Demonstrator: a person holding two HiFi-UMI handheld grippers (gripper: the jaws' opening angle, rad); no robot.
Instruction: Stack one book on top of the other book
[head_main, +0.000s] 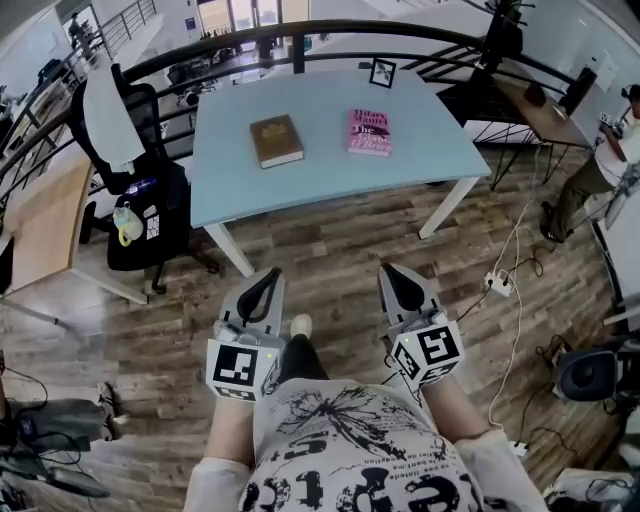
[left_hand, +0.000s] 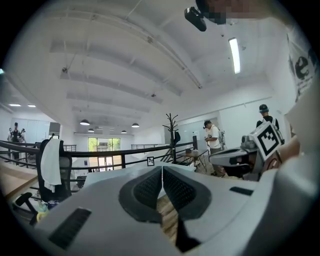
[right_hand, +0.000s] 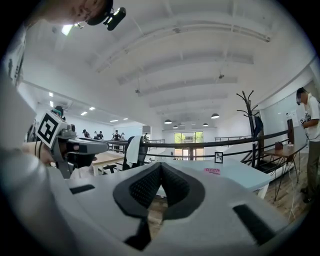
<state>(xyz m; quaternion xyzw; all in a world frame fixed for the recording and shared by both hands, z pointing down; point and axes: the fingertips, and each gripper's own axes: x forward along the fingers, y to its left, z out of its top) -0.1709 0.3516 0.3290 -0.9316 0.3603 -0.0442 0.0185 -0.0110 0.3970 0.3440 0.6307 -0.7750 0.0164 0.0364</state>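
Brown book (head_main: 276, 140), pink book (head_main: 369, 131) on table (head_main: 330, 190)

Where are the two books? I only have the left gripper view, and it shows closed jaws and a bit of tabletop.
Observer: In the head view, the brown book and the pink book lie flat side by side on the light blue table, apart, not stacked.
Operator: Which one is ahead of my left gripper?
Observer: The brown book. It lies on the left; the pink book lies on the right, ahead of the right gripper.
Operator: Is the right gripper carrying anything?
Observer: No. Its jaws are together and empty, and both grippers hang over the wooden floor, short of the table.
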